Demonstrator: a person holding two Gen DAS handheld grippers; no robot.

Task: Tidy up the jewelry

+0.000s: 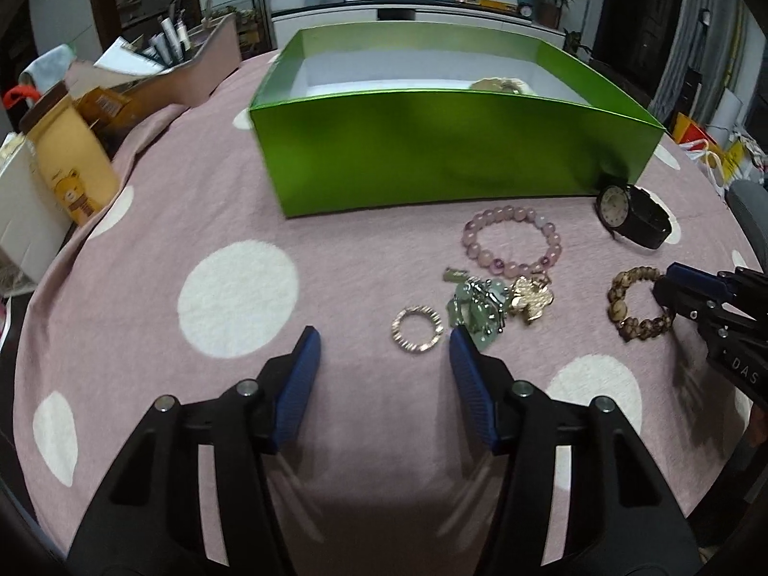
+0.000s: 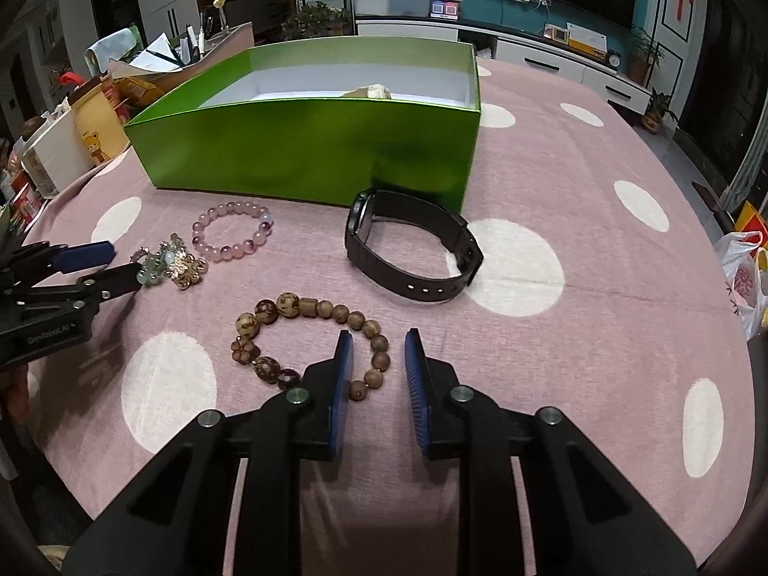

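Lying on the pink polka-dot cloth of the worktop point(image 1: 144, 240), the jewelry sits in front of the green box point(image 1: 432, 158), which stands toward twelve o'clock in both views. The left hand-held gripper point(image 1: 384, 341) has its jaws spread apart, nothing pressed between the pads: a small silver ring point(image 1: 416, 330) lies on the cloth between the tips, and the right-hand finger touches or nearly touches a tangled cluster of green and gold trinkets point(image 1: 494, 307). A pink bead bracelet point(image 1: 511, 242) lies just beyond the cluster, toward one o'clock. A black wristwatch point(image 2: 413, 245) rests near the box's corner, on its side. The right hand-held gripper point(image 2: 379, 343) straddles the near side of the wooden bead bracelet point(image 2: 307, 341): one finger sits inside the loop, the other outside, a few beads between them; a gap shows, so whether the pads press cannot be told. At nine o'clock, cartons and a yellow bear canister point(image 1: 72, 163) crowd the worktop's edge. Something pale lies inside the box.
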